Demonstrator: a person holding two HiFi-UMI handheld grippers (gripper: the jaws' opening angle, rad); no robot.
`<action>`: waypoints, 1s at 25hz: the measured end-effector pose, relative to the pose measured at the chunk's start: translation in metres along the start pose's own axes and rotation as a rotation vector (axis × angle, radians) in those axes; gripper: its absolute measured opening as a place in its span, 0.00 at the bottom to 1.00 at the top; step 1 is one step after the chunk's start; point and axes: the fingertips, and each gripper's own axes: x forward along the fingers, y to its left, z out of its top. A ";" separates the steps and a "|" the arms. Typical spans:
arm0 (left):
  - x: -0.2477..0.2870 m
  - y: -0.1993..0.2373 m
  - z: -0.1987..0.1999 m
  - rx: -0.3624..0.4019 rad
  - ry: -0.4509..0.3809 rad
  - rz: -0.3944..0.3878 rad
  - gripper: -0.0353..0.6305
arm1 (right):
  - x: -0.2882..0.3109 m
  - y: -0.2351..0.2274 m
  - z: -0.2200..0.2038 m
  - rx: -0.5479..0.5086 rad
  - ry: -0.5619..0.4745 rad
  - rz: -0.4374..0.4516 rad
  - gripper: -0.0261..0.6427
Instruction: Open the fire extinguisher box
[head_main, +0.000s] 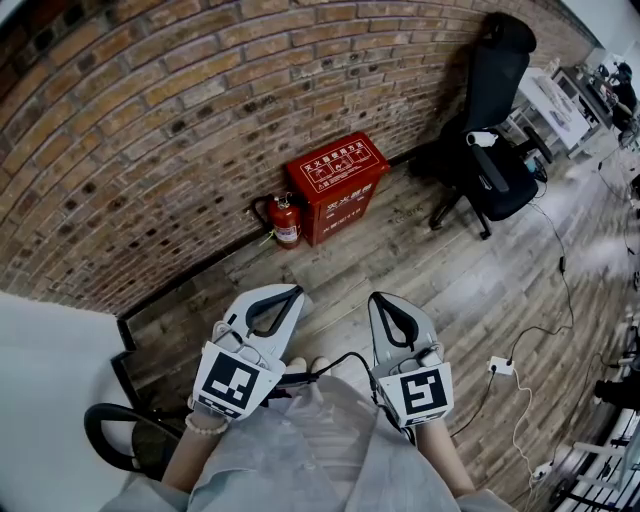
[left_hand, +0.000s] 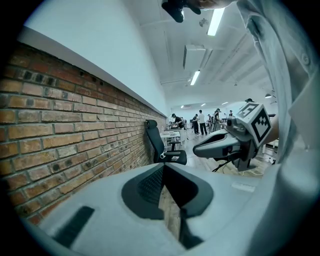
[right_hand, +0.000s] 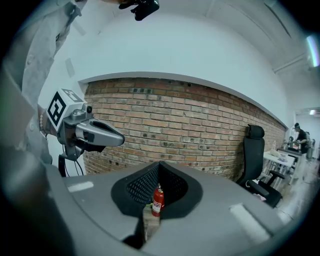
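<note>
Brick wall (head_main: 150, 130) is backing the fire extinguisher box (head_main: 335, 188), sitting shut on the floor (head_main: 450, 290), far. I'm holding left hand-held gripper (head_main: 293, 291) and right hand-held gripper (head_main: 379, 298) closed, empty. Approaching; next is calling for reaching its lid.

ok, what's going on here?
A person holds the left gripper and the right gripper out in front, both shut and empty. The red box stands closed on the floor against the brick wall, with an extinguisher beside it. Neither gripper is near the box, so opening has not yet begun.
</note>
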 end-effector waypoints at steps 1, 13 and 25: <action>0.001 -0.001 0.001 -0.002 -0.002 0.002 0.05 | -0.002 -0.001 0.000 0.003 -0.003 0.002 0.05; 0.012 -0.025 0.008 0.011 0.006 0.037 0.05 | -0.024 -0.023 -0.008 0.017 -0.022 0.014 0.05; 0.017 -0.033 0.011 0.017 -0.005 0.075 0.05 | -0.026 -0.030 -0.010 -0.016 -0.040 0.042 0.05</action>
